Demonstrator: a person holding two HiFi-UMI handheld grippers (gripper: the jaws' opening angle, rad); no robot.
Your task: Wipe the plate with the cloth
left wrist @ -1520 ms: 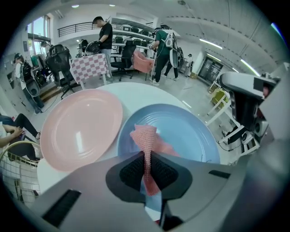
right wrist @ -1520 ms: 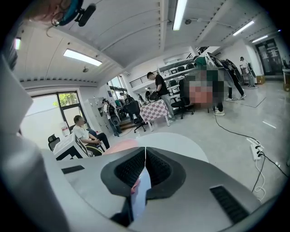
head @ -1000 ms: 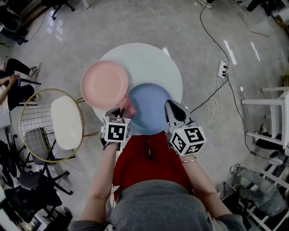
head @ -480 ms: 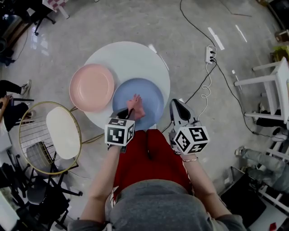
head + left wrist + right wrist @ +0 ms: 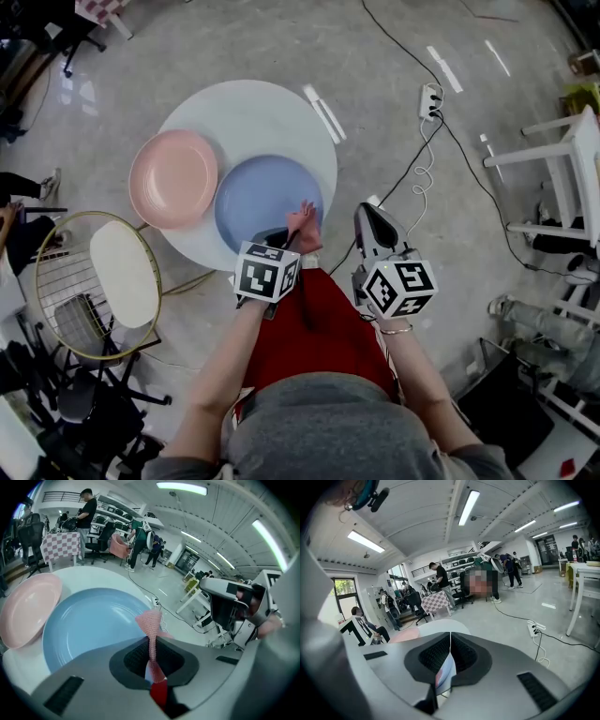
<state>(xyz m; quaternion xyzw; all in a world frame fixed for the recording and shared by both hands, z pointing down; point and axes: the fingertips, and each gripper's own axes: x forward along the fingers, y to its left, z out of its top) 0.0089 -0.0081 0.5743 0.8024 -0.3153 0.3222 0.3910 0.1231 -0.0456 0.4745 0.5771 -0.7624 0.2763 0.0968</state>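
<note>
Left gripper (image 5: 151,641): jaws clamped on pink knitted cloth (image 5: 305,225).
Cloth: we find it at 4 o'clock (by the rim) on round blue plate (image 5: 253,192).
Right gripper (image 5: 450,637): jaws together, empty.

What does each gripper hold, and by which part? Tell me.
The left gripper pinches the pink knitted cloth by one bunched end. The right gripper is shut on nothing.

Plates: 2. The blue plate (image 5: 258,197) is just ahead of the left gripper (image 5: 281,241), and the pink plate (image 5: 172,178) is ahead and to its left. Cloth (image 5: 305,228): 1, pink, at the left gripper's tips. Grippers: 2, incl. the right gripper (image 5: 373,225). Round table (image 5: 262,117): 1, under both plates. Wire chair (image 5: 122,272): 1, left of the left gripper. Power strip (image 5: 429,100): 1, well ahead of the right gripper.
</note>
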